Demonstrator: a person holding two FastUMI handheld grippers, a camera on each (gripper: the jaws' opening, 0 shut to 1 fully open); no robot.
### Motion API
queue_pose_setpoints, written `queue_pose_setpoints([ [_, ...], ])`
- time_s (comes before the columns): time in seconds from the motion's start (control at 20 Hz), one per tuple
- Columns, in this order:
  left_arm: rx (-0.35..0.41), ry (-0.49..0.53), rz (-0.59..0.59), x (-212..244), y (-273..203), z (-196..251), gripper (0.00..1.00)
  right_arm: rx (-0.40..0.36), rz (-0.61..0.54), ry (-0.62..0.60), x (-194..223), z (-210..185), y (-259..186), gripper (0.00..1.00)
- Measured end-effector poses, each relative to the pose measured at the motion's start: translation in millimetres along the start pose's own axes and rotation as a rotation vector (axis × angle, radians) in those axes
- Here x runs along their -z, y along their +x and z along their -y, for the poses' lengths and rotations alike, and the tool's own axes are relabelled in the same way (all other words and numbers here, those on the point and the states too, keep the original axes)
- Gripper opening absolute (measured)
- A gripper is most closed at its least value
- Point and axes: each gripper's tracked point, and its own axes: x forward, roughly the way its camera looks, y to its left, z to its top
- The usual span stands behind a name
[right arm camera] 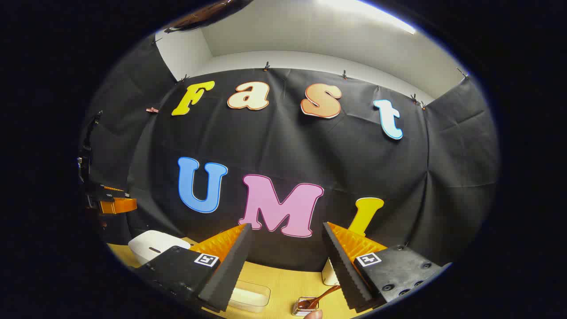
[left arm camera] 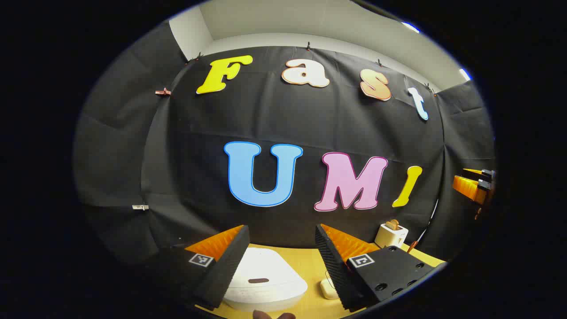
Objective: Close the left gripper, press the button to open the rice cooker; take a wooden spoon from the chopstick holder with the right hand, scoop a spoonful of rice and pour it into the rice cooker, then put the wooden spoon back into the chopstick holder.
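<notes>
Left gripper view: the left gripper (left arm camera: 281, 248) points toward the black cloth wall of the booth, raised above a wooden worktop (left arm camera: 310, 266). Its jaws stand wide apart and hold nothing. Between and below them sits the white rice cooker (left arm camera: 266, 283), its lid down, a dark slot-shaped mark on the top. Just right of the cooker, partly hidden behind the right-hand finger, lies a small pale object (left arm camera: 328, 289) that is too hidden to identify. Farther back on the right, near the wall, stands a white toaster (left arm camera: 390, 235) with a slice of bread poking out of it. At the far right edge, the right gripper (left arm camera: 474, 185) hangs in the air, well above the worktop; from here I cannot tell how its jaws stand.

Right gripper view: the right gripper (right arm camera: 287, 252) also faces the cloth wall, jaws wide apart and empty. Below them on the worktop (right arm camera: 283, 277) sits a clear plastic container (right arm camera: 250, 297) holding white rice, partly hidden by the left-hand finger. To its right, at the bottom edge, is the chopstick holder (right arm camera: 305, 306), with the brown wooden spoon (right arm camera: 325, 294) resting in it, handle slanting up to the right. The rice cooker (right arm camera: 153, 246) sits at the far left on the worktop. Above it, at the left edge, the left gripper (right arm camera: 110, 201) hangs in the air.
</notes>
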Motion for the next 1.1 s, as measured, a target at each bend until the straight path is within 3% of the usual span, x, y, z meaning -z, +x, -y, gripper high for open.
queue_pose_setpoints([
  [0.75, 0.0, 0.012, 0.003, -1, 5, 1, 0.95, 0.001, -0.015, -0.002, 4, -2, 3, 0.96],
  [1.1, 0.007, 0.03, 0.005, -1, 20, 17, 0.95, 0.042, -0.127, 0.062, 52, 29, 10, 0.96],
])
